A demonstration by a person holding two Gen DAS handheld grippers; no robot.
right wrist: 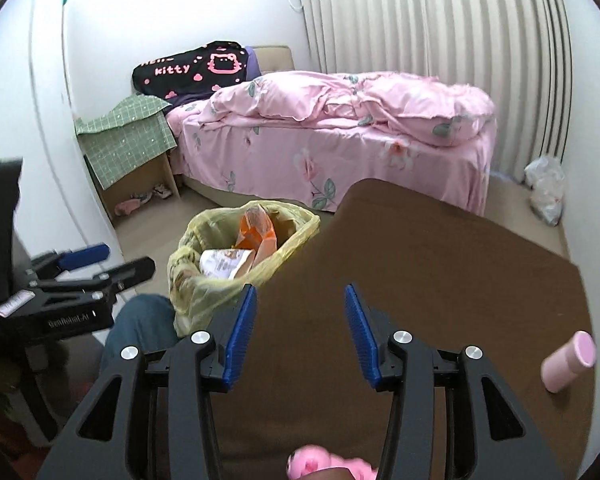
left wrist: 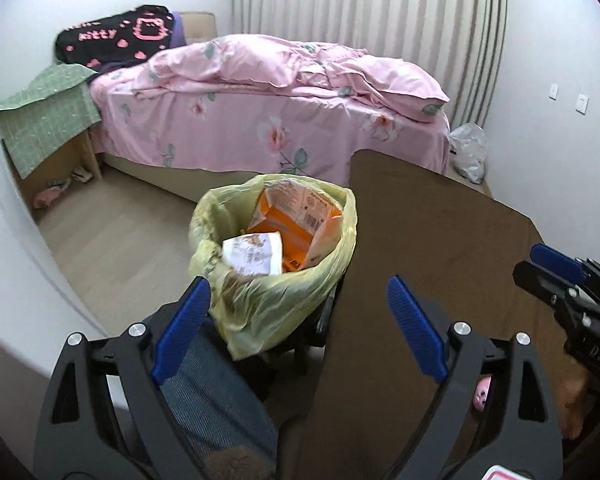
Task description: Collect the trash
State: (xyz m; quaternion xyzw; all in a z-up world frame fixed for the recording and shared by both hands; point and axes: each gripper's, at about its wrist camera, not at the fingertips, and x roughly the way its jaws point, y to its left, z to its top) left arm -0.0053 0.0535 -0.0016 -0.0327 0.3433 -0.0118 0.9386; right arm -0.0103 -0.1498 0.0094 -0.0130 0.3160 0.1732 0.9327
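Left gripper spread wide, nothing between its blue pads; right gripper parted too, empty over the brown table. Just beyond the fingertips, the yellow-lined trash bin stands beside the table's edge, an orange packet and white wrapper inside, the bin's base hidden. A pink bottle lies on the table; something pink at the bottom edge is cut off.

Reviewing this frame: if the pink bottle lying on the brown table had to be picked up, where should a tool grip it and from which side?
Probably across the middle of its round body, coming down from above. The pink bottle lies on its side near the right edge of the brown table, so its long axis is level and the bare table around it leaves room for both fingers. The right tool is open, empty and nearer.
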